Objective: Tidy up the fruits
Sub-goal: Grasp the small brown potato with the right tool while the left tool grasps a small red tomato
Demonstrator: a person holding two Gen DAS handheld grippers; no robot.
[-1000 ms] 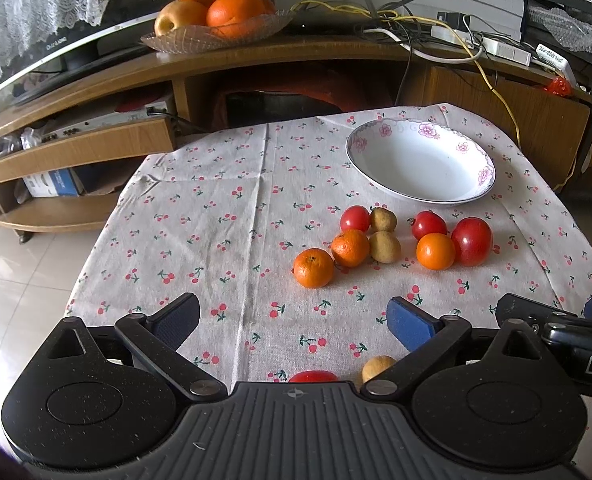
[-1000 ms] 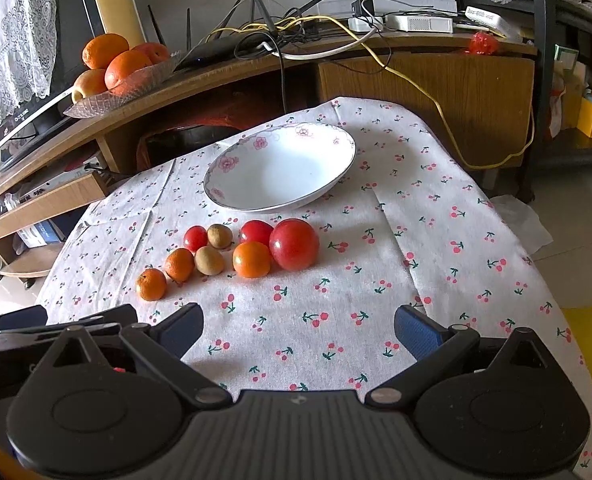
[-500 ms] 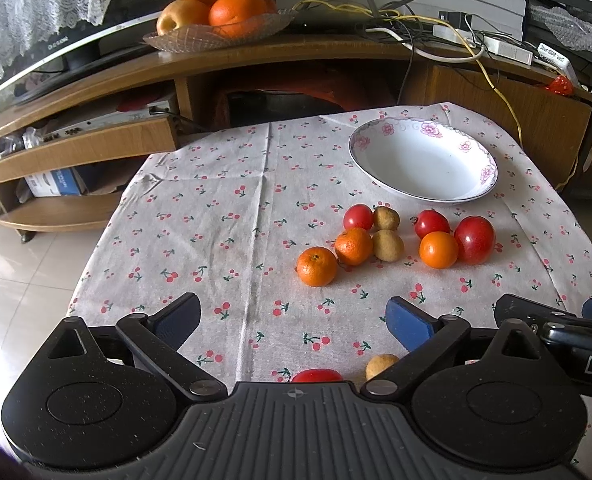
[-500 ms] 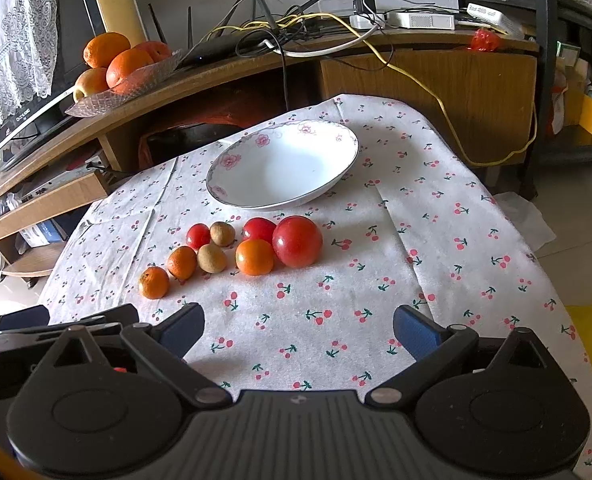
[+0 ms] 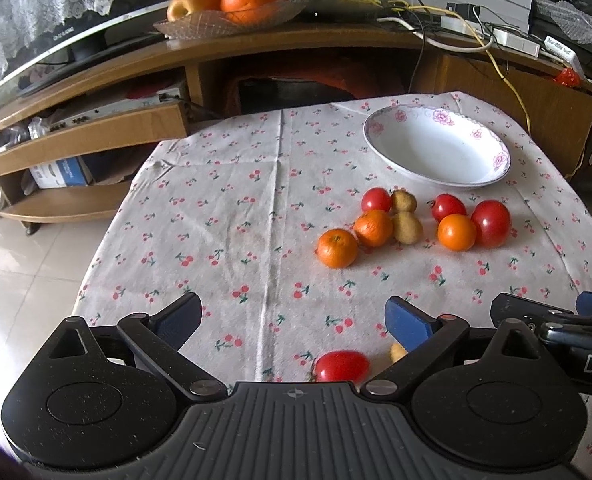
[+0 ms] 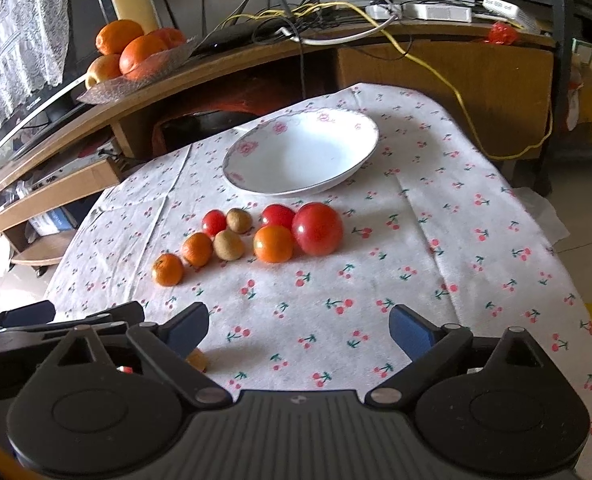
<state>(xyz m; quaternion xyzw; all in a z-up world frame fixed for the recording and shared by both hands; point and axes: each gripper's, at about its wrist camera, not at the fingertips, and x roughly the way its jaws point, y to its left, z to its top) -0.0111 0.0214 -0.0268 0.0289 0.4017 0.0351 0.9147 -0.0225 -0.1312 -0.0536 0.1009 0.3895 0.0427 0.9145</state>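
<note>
A white floral bowl (image 5: pixel 436 156) (image 6: pixel 300 156) stands empty at the far right of the cherry-print cloth. Just in front of it lies a cluster of fruit: a large tomato (image 6: pixel 318 229), two small tomatoes (image 5: pixel 376 200) (image 5: pixel 448 207), three oranges (image 5: pixel 337 248) (image 5: pixel 373 227) (image 5: pixel 456 232) and two brown kiwis (image 5: pixel 407 228). Another tomato (image 5: pixel 342 366) and a brown fruit (image 5: pixel 396 352) lie close under my left gripper (image 5: pixel 291 308), which is open and holds nothing. My right gripper (image 6: pixel 300 314) hovers wide over bare cloth; its jaws are closing with nothing between them.
A wooden TV stand (image 5: pixel 255 52) behind the table carries a glass dish of oranges and an apple (image 5: pixel 231 4), cables and a power strip (image 6: pixel 436 10). The cloth (image 5: pixel 215 208) hangs over the table's left edge above tiled floor.
The right gripper's fingers have come slightly inward. The left view has drifted a little, so the near tomato shows more. The fruit and bowl have not moved.
</note>
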